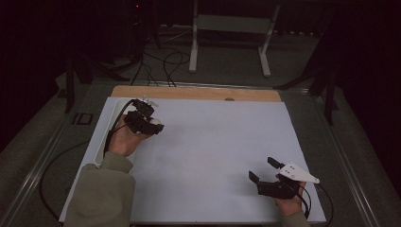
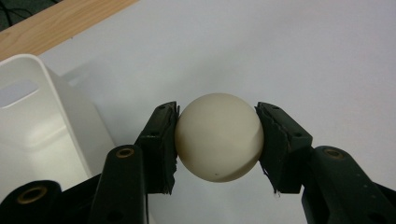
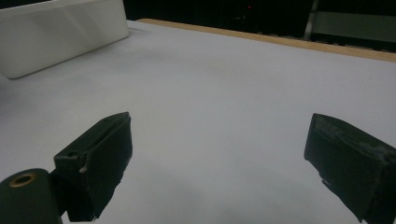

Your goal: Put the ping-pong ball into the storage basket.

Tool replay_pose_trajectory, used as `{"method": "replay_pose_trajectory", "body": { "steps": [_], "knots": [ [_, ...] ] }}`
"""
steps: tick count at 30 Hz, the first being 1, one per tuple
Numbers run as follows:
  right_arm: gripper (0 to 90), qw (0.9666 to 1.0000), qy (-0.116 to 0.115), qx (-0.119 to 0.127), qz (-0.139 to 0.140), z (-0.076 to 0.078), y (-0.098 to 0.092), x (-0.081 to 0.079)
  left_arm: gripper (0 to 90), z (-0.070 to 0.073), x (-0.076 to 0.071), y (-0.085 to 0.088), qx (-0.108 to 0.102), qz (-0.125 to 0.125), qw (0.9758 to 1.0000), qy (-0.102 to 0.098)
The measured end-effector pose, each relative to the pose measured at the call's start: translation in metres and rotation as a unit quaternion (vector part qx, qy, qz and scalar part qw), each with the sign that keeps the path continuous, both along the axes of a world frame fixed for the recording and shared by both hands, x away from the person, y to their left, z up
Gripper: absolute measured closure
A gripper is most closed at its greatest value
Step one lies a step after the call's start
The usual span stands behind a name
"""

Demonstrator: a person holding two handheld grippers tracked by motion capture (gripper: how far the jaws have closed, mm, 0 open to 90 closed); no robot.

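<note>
A cream-white ball (image 2: pixel 218 136) sits clamped between the two black jaws of my left gripper (image 2: pixel 217 142), held above the white table sheet. In the high view the left gripper (image 1: pixel 152 125) is at the left of the table, beside the white bin, with the ball (image 1: pixel 155 122) just showing at its tip. My right gripper (image 1: pixel 261 169) rests near the front right corner of the sheet, open. In the right gripper view my right gripper (image 3: pixel 219 158) has its jaws spread wide over bare sheet, nothing between them.
A white plastic bin (image 2: pixel 42 121) stands along the table's left edge, also seen as the bin (image 3: pixel 60 35) far off. A wooden strip (image 1: pixel 194 93) borders the sheet's far edge. Cables and a metal stand (image 1: pixel 231 33) lie on the floor beyond.
</note>
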State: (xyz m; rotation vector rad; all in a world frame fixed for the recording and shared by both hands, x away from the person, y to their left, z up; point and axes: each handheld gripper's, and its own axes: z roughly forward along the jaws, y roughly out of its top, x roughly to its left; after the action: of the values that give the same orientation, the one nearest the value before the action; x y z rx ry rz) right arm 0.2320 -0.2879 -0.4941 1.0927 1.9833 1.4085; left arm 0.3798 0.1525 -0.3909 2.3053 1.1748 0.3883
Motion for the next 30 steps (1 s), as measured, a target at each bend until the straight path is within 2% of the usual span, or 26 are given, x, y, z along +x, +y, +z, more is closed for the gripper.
{"method": "replay_pose_trajectory", "body": {
  "steps": [30],
  "knots": [
    [6.9,1.0000,-0.001,0.001,-0.002,0.001,0.000,0.000,51.4,0.006,-0.002,0.022,0.003,0.024,0.9996,-0.011]
  ]
}}
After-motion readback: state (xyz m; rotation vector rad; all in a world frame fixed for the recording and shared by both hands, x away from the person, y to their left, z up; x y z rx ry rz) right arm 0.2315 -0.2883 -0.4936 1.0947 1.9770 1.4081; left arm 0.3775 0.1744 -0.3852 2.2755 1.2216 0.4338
